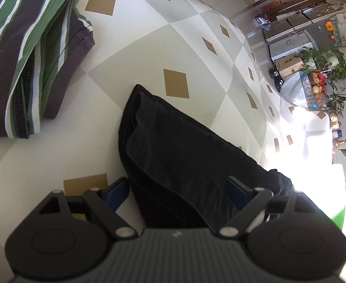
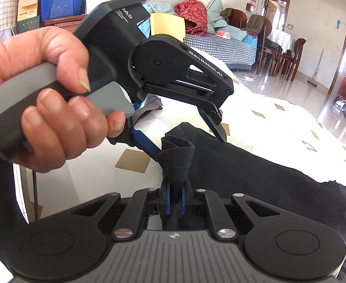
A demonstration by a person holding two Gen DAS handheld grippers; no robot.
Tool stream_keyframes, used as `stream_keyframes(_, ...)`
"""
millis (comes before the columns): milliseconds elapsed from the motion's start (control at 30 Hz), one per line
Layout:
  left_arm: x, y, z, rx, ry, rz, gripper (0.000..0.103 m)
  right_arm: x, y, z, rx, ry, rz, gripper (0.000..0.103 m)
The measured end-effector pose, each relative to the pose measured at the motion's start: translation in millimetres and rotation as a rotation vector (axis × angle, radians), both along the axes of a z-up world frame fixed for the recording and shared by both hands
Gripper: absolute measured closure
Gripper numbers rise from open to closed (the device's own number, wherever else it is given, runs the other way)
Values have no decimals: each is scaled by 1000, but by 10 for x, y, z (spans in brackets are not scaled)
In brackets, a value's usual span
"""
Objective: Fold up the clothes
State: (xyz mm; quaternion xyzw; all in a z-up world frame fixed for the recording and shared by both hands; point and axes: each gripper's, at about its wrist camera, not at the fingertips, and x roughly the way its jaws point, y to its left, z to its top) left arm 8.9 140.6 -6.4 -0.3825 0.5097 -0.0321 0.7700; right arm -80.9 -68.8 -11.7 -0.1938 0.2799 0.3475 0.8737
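A black garment (image 1: 173, 141) lies on the checked tablecloth (image 1: 149, 47) and runs toward me between the fingers of my left gripper (image 1: 176, 188), which stands wide open astride it. In the right wrist view my right gripper (image 2: 175, 195) is shut on a bunched fold of the black garment (image 2: 255, 165), lifted a little off the table. A hand (image 2: 43, 118) holds the left gripper (image 2: 189, 146) just beyond that fold. One blue finger touches the bunch, and the other hangs over the cloth. A folded green, white and dark striped garment (image 1: 19, 47) lies at the far left.
The table's edge (image 1: 255, 54) curves off to the right, with potted plants (image 1: 326, 61) and boxes on the floor past it. Behind the left gripper lies a grey piece of clothing (image 2: 153, 101). A sofa (image 2: 220, 44) and wooden chairs (image 2: 288, 56) stand across the room.
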Motion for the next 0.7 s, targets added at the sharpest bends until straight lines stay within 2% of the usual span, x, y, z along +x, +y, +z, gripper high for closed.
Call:
stream_keyframes(200,136,55,-58,-4,21,-4,18,-82,-85,75,21,3,-2,95)
stream_keyframes(267,158,57,-61,2,14,-4,22,-100,-117,77,26,7,-5,95)
stream_keyframes(300,169,58,-62,8,12,-5,29,-69,-118,80,27,10,-8,95)
stream_keyframes(333,180,59,-62,14,10,-6,43,-16,-112,84,28,14,-11,95)
stream_keyframes(400,177,46,-85,16,22,-8,58,40,-107,73,28,18,-17,95)
stream_keyframes(467,164,9,-82,37,22,-8,64,42,-107,64,28,18,-18,94)
stream_keyframes(567,158,-34,-51,75,22,-13,70,34,-77,35,22,21,-7,79)
stream_keyframes(700,139,-11,-35,43,27,11,72,-10,-9,-26,-1,18,9,66)
